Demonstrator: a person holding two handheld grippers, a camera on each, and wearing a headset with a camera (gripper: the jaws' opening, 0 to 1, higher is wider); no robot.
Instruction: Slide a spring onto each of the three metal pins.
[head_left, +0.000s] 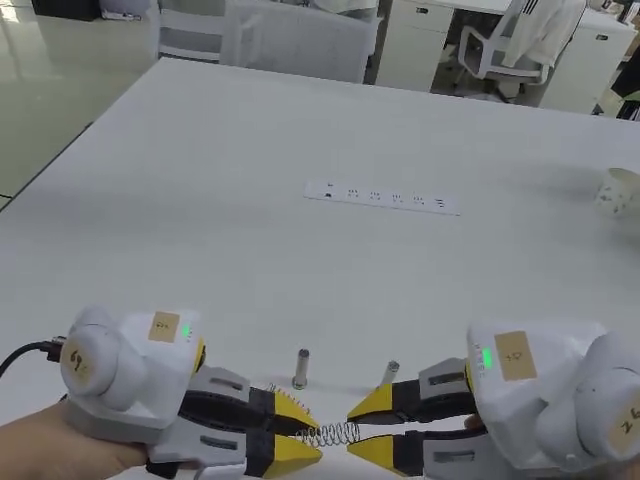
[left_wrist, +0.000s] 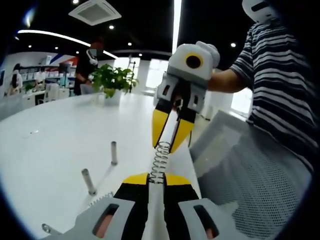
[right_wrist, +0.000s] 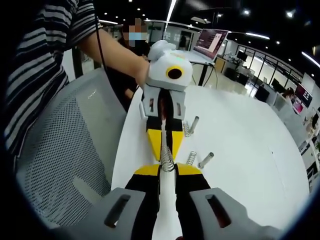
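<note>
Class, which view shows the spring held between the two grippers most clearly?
Left gripper view: the spring runs large, coils distinct. Right gripper view foreshortens it; head view shows it small, sideways.

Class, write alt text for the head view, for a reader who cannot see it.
The left tongs and right tongs each grip one end of a spring above a white table. Two metal pins stand behind it; a power strip lies farther back.

White table (head_left: 300, 130), office chairs (head_left: 290, 45), glossy floor (head_left: 50, 90)
</note>
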